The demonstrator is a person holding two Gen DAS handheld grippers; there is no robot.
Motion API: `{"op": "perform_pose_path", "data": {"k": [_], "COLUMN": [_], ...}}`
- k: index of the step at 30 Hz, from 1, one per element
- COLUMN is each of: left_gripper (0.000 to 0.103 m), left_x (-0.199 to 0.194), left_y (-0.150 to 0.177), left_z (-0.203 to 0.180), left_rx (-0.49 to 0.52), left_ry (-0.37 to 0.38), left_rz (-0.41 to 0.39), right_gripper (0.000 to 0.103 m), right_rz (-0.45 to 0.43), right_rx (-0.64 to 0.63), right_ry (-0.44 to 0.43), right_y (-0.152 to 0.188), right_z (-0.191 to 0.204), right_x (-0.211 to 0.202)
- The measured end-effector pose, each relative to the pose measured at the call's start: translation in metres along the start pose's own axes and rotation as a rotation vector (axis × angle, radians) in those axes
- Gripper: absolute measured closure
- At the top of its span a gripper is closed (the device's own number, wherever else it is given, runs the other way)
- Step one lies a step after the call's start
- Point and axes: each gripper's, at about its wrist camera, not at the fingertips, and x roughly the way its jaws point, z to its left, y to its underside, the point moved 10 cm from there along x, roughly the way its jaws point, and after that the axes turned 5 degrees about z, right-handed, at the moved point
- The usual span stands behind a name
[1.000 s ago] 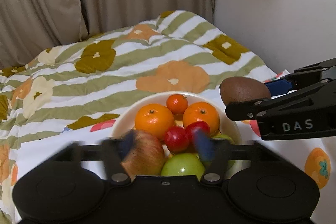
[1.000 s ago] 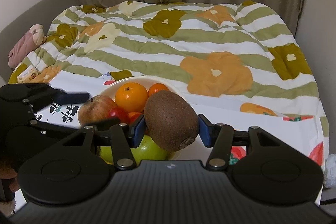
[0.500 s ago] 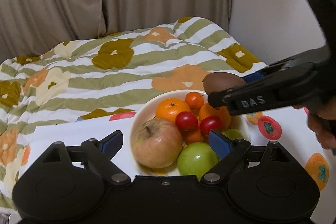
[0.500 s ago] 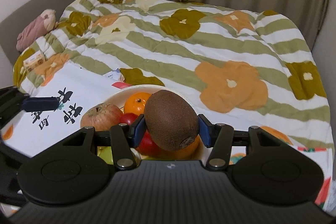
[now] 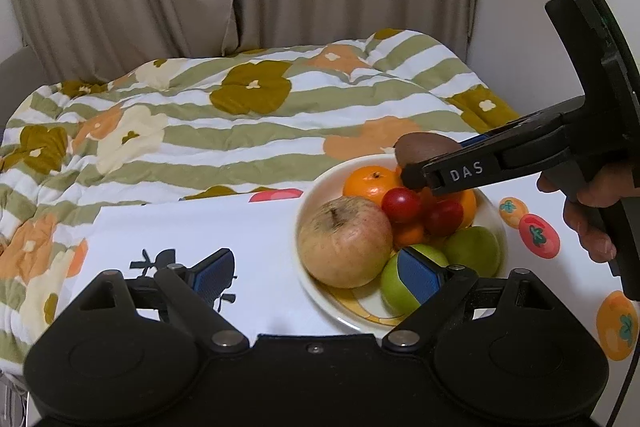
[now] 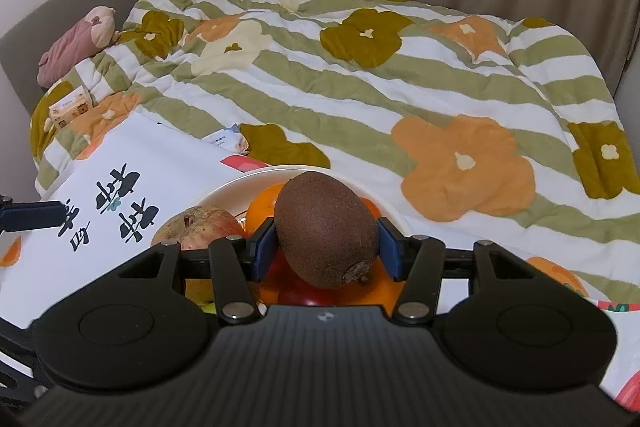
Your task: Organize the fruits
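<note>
A white bowl (image 5: pixel 320 187) on the printed cloth holds a big reddish apple (image 5: pixel 344 241), oranges (image 5: pixel 370 181), small red fruits (image 5: pixel 402 205) and green apples (image 5: pixel 474 251). My left gripper (image 5: pixel 318 269) is wide open at the bowl's near side. Its left pad is over the cloth, its right pad in front of a green apple, and neither presses on anything. My right gripper (image 6: pixel 328 251) is shut on a brown kiwi (image 6: pixel 326 233) and holds it above the fruit near the bowl's far rim (image 6: pixel 248 183). The left wrist view shows this kiwi (image 5: pixel 424 149) too.
The white cloth (image 5: pixel 192 231) with fruit prints lies over a striped, flowered quilt (image 5: pixel 240 131). A pink plush toy (image 6: pixel 76 45) and a small packet (image 6: pixel 70 107) lie at the far left. Curtains and a wall close off the back. A hand (image 5: pixel 588 203) grips the right tool.
My left gripper has opened wide off the apple, which now rests in the bowl, and drawn back to the left. My right gripper has carried the kiwi over the bowl.
</note>
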Motion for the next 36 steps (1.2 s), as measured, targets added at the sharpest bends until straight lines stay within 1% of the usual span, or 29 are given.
{"op": "perform_pose_path", "data": {"k": [1,4,6,7,8,9,14,18,23,29,34,35,36], "left_gripper": [0.011,0.011,0.011,0.011,0.011,0.011,0.011,0.011,0.011,0.011,0.011,0.011,0.011], "left_x": [-0.001,-0.002,-0.002,-0.002,-0.002,-0.002,-0.002,-0.009,-0.033,-0.075,-0.114,-0.121,-0.129], "left_y": [0.001,0.003,0.005,0.006,0.007,0.008,0.011,0.012,0.011,0.010,0.012,0.013,0.014], "left_z": [0.001,0.003,0.004,0.005,0.005,0.005,0.007,0.010,0.015,0.022,0.023,0.023,0.023], "left_rx": [-0.004,-0.012,-0.018,-0.021,-0.025,-0.027,-0.036,-0.052,-0.076,-0.095,-0.085,-0.083,-0.081], "left_ry": [-0.001,-0.005,-0.005,-0.005,-0.004,-0.003,-0.009,-0.018,-0.008,0.021,0.041,0.045,0.049], "left_rz": [0.001,0.002,0.002,0.003,0.003,0.004,0.010,0.001,-0.039,-0.092,-0.140,-0.147,-0.157], "right_gripper": [0.035,0.031,0.019,0.016,0.010,0.007,0.007,0.007,0.007,0.007,0.006,0.005,0.002], "right_rz": [0.001,-0.006,-0.017,-0.023,-0.027,-0.031,-0.032,-0.040,-0.075,-0.127,-0.166,-0.169,-0.175], "right_rx": [0.000,0.003,-0.011,-0.016,-0.019,-0.020,-0.013,-0.001,0.034,0.077,0.110,0.120,0.129], "right_ry": [0.003,-0.002,-0.027,-0.033,-0.032,-0.028,-0.027,-0.020,0.015,0.073,0.136,0.145,0.154], "right_y": [0.000,0.000,-0.001,-0.001,-0.002,-0.002,0.001,0.004,0.008,0.021,0.039,0.044,0.048], "right_z": [0.000,-0.002,0.001,0.002,0.002,0.002,0.002,0.002,0.003,0.018,0.035,0.039,0.042], "right_x": [0.001,0.001,0.000,-0.001,-0.001,-0.001,0.000,-0.008,-0.044,-0.109,-0.161,-0.170,-0.179]}}
